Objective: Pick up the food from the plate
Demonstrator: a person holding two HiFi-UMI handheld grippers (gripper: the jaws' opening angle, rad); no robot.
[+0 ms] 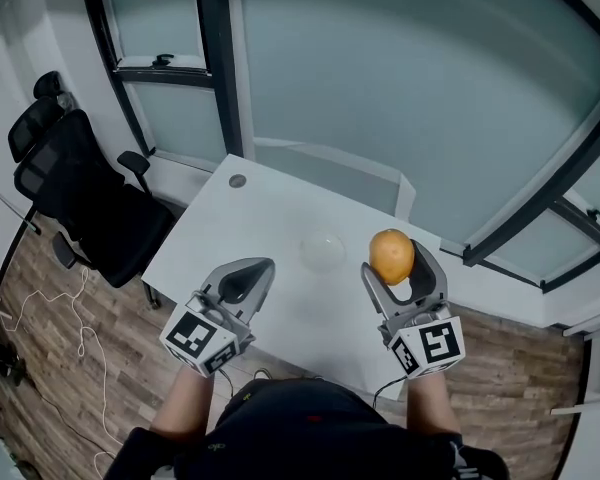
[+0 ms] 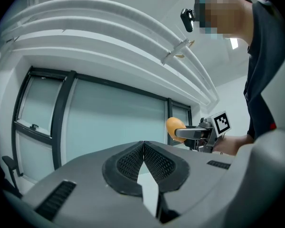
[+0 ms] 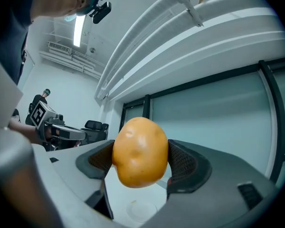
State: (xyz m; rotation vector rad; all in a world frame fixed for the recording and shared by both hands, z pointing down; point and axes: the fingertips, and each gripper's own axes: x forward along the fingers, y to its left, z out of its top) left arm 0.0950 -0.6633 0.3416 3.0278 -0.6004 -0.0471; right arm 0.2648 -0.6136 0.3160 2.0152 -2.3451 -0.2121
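Since the white table (image 1: 260,218) bears only the clear plate (image 1: 306,249), which lies bare, you may count the pick as made. Your right gripper (image 1: 394,258) has its jaws clamped on either side of the orange-yellow food (image 3: 140,152) and holds it in the air, off the plate and to its right; by my judgement only carrying it away or setting it down remains. Your left gripper (image 1: 248,273) hovers left of the plate, jaws pressed together on nothing.
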